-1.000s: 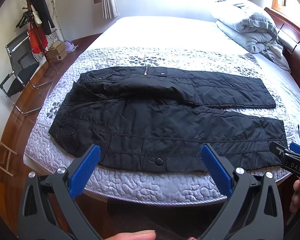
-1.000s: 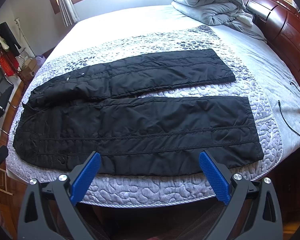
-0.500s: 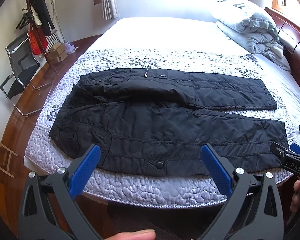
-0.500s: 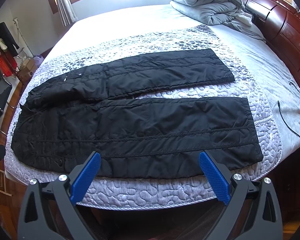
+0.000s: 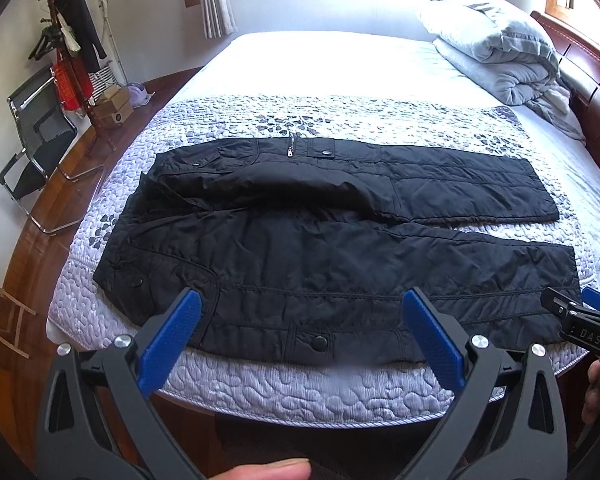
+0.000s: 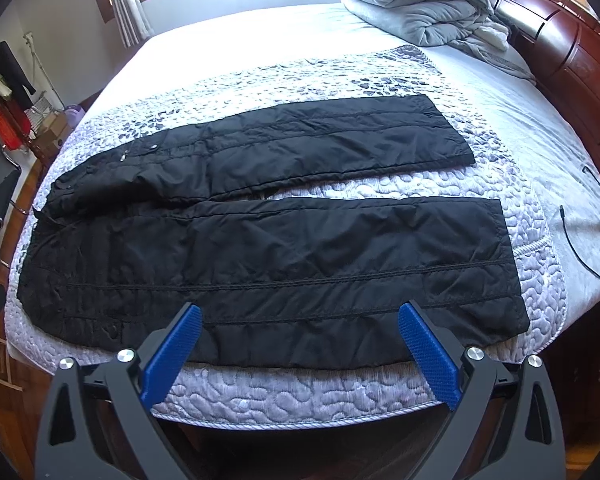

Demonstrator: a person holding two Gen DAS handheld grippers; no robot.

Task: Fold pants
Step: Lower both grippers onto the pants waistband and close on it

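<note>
Black quilted pants (image 5: 320, 248) lie flat on the bed, waist to the left, both legs stretched to the right with a gap between them. They also show in the right wrist view (image 6: 268, 248). My left gripper (image 5: 300, 304) is open and empty, hovering over the near edge of the pants by the waist. My right gripper (image 6: 300, 312) is open and empty, over the near edge of the front leg. The right gripper's tip shows at the right edge of the left wrist view (image 5: 580, 320).
The bed (image 5: 300, 388) has a pebble-pattern quilt, its front edge just under my grippers. A folded grey duvet (image 5: 496, 48) lies at the far right by the wooden headboard (image 6: 572, 56). A black cable (image 6: 580, 240) lies right. A chair (image 5: 40, 140) and coat rack (image 5: 72, 60) stand left.
Both grippers have moved slightly forward over the bed's front edge toward the pants. The pants have not moved.
</note>
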